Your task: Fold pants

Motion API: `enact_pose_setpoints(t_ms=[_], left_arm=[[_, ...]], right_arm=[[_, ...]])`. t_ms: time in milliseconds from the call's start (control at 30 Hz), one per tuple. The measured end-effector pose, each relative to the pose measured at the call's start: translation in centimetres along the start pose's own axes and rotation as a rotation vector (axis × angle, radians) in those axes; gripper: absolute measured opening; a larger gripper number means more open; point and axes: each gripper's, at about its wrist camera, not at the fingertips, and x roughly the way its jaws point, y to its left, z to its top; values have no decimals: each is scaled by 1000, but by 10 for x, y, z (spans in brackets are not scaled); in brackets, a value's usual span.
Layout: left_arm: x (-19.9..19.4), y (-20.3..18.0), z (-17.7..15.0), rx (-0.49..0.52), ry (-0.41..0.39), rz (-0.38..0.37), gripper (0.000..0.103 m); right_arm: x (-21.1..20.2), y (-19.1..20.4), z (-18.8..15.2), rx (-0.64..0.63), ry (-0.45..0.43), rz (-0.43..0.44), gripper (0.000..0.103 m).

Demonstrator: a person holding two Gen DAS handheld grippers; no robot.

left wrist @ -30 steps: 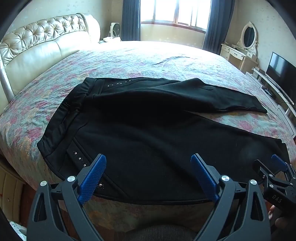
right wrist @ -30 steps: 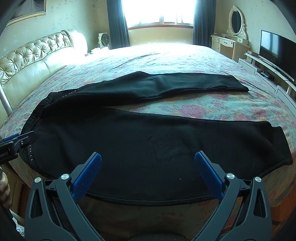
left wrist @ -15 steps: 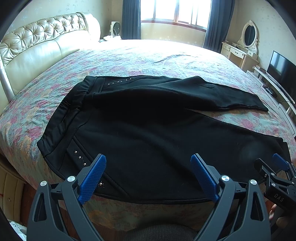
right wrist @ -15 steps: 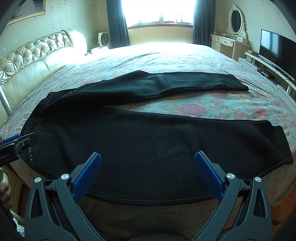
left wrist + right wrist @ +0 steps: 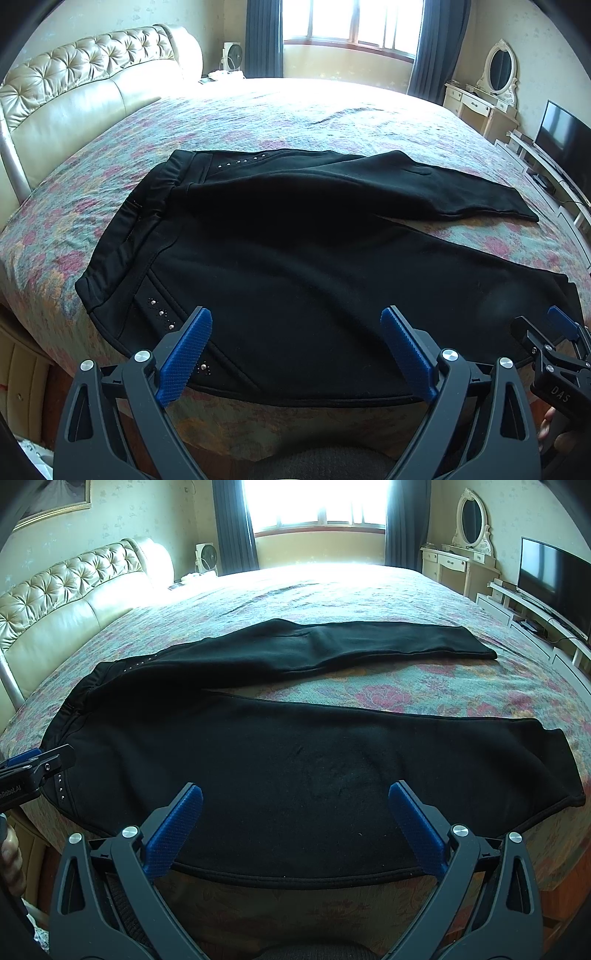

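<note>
Black pants point(image 5: 295, 258) point(image 5: 295, 768) lie spread flat on the bed, waistband at the left, both legs running to the right with a gap between them. Small studs dot the hip near the front edge. My left gripper point(image 5: 295, 350) hovers open over the near hem by the hip, nothing between its blue pads. My right gripper point(image 5: 295, 823) hangs open over the near leg's front edge, likewise empty. Each gripper shows at the edge of the other's view: the right gripper point(image 5: 554, 354), the left gripper point(image 5: 33, 771).
The floral bedspread point(image 5: 332, 122) point(image 5: 424, 686) stretches wide beyond the pants. A tufted cream headboard point(image 5: 74, 103) stands at the left. A dresser with mirror point(image 5: 465, 554) and a TV point(image 5: 550, 587) line the right wall. The bed's front edge point(image 5: 295, 904) drops off just below the pants.
Both views have shifted only slightly; the pants lie as before and both grippers stay open near the front edge.
</note>
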Motion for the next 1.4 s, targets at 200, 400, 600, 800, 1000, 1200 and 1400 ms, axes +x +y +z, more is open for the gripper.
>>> enact_pose_setpoints(t_ms=[200,400,600,800,1000,1200,1400], left_arm=[[1,-2,0,8,9,-1,92],[1,-2,0,5,11,-2,92],[2,-3,-1,7,11,-3,92],[3,-3,-1,9,7,-26,92],[6,-4,0,27,14,-28,92],[14,-1,1,52,80,-116,92],[23,3,1,94,134,-108,92]], right_arm=[[1,0,-2,0,2,0,101],[1,0,-3,0,2,1,101],[4,-1,-6,0,4,1,101],[7,2,-10,0,3,5,101],[6,4,-7,3,3,13,101],[7,2,-3,5,17,34,101],[10,3,2,14,41,61,101]])
